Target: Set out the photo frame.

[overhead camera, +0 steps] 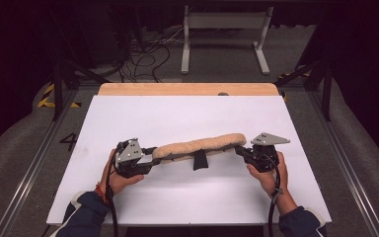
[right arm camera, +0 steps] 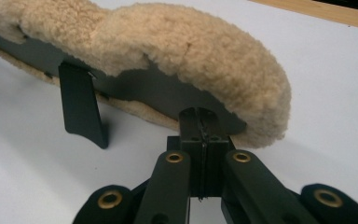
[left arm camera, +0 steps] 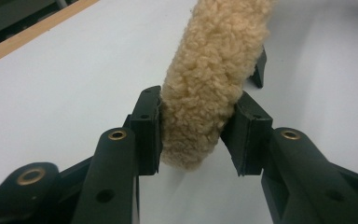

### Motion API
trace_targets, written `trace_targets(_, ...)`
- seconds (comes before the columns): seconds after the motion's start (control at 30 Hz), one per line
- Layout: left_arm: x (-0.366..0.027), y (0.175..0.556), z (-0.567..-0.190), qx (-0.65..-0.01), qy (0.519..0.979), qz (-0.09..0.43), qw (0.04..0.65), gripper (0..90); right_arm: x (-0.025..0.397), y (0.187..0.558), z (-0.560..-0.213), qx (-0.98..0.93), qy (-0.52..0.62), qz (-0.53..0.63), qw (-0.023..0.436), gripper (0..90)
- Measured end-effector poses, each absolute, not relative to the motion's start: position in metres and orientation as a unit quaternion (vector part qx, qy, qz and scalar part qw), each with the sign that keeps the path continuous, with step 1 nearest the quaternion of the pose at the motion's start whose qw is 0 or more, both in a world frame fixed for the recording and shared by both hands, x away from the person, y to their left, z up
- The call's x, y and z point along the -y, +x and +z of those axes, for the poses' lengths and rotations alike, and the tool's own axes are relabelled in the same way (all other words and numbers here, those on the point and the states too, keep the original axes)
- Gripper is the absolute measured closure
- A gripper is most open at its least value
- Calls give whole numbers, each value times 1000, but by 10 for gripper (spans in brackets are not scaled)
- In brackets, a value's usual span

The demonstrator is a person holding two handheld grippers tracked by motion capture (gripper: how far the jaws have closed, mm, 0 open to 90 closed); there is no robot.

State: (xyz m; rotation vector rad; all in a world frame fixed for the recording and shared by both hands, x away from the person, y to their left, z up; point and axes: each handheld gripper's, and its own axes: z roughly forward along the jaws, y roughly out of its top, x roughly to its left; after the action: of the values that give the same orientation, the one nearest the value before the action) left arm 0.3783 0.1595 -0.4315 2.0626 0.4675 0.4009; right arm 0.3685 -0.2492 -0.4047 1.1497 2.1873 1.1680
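High view: a long fleece pad (overhead camera: 200, 146) with a dark backing lies across the lower middle of the frame on the white tabletop (overhead camera: 187, 111), a dark strap (overhead camera: 200, 160) hanging from its near edge. The left claw (overhead camera: 150, 154) meets its left end, the right claw (overhead camera: 238, 149) its right end. Both hands come up from the lower edge, forearms angled inward, the grippers pointing toward each other along the pad.

Left gripper view: the left claw (left arm camera: 198, 135) has its jaws set on either side of the fleece end at centre frame, pads pressing into the pile; it is pinching the pad.

Right gripper view: the right claw (right arm camera: 201, 140) is pressed together on the thin dark backing edge (right arm camera: 168, 93) below the fleece, at lower centre.

Assessment: the step appears to be lifting or stretching the pad between two grips. Both hands should move together and level, since the right grip on a thin edge could slip if pulled unevenly.
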Motion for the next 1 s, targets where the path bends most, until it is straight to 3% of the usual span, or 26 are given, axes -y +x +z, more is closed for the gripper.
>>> trace_targets(1.0, -144, 336, -426, -145, 865, 183, 444, 661, 229, 386, -411, -780, 418, 419, 201, 900)
